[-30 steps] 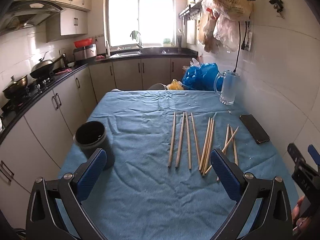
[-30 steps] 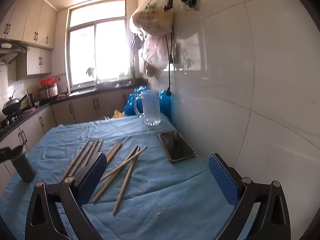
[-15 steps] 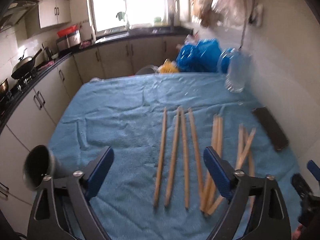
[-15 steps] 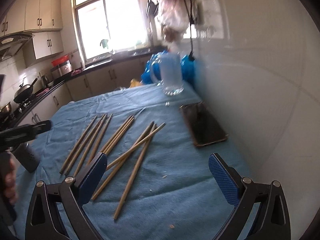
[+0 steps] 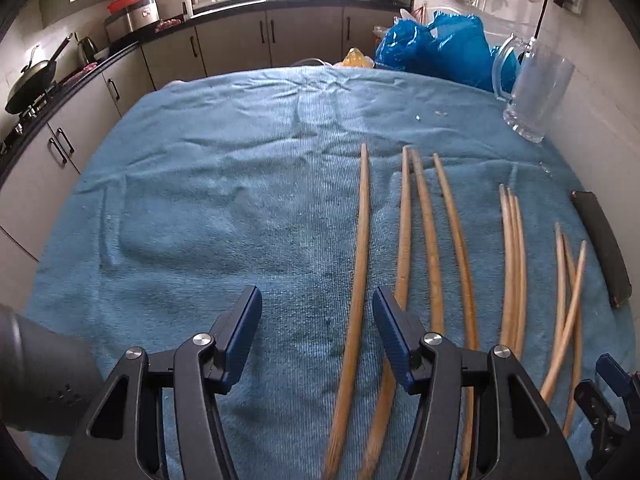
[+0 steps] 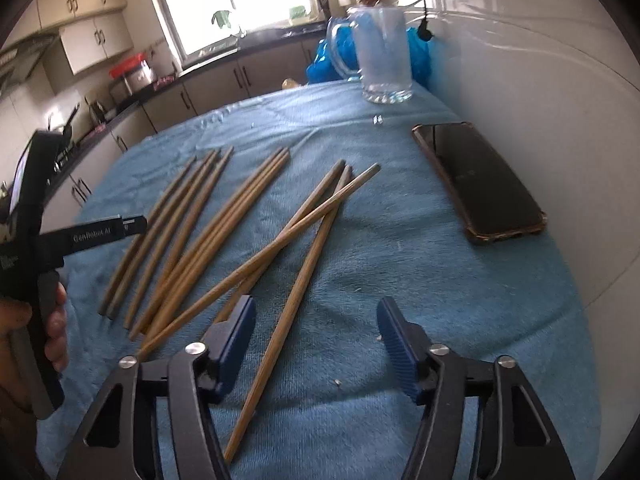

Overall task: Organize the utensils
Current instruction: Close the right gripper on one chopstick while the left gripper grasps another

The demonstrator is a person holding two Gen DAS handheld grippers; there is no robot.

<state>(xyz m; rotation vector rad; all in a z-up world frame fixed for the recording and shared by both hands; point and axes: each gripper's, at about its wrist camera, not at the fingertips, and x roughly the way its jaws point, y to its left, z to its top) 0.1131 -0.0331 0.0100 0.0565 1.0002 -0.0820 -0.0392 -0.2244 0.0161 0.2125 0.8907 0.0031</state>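
Several wooden chopsticks (image 5: 424,232) lie in loose groups on a blue towel (image 5: 208,208). My left gripper (image 5: 316,304) hovers low over the leftmost chopstick (image 5: 362,216). Its jaws are closing with that stick between them, near the right pad and not pressed. My right gripper (image 6: 316,312) hangs over the rightmost group. Its jaws are closing too, around one loose chopstick (image 6: 308,268), with no pad touching it. A crossing chopstick (image 6: 280,244) runs under its left finger. A dark cup (image 5: 36,372) stands at the left gripper's near left.
A black phone (image 6: 476,184) lies near the white wall on the right, and a glass mug (image 6: 384,52) stands at the table's far right. Blue bags (image 5: 432,48) sit behind it. A hand (image 6: 52,320) holds the left gripper's handle. Kitchen cabinets run along the left.
Both grippers have dropped and tilted down towards the chopsticks, and both pairs of jaws have narrowed. The cup has slid to the left view's lower left edge.
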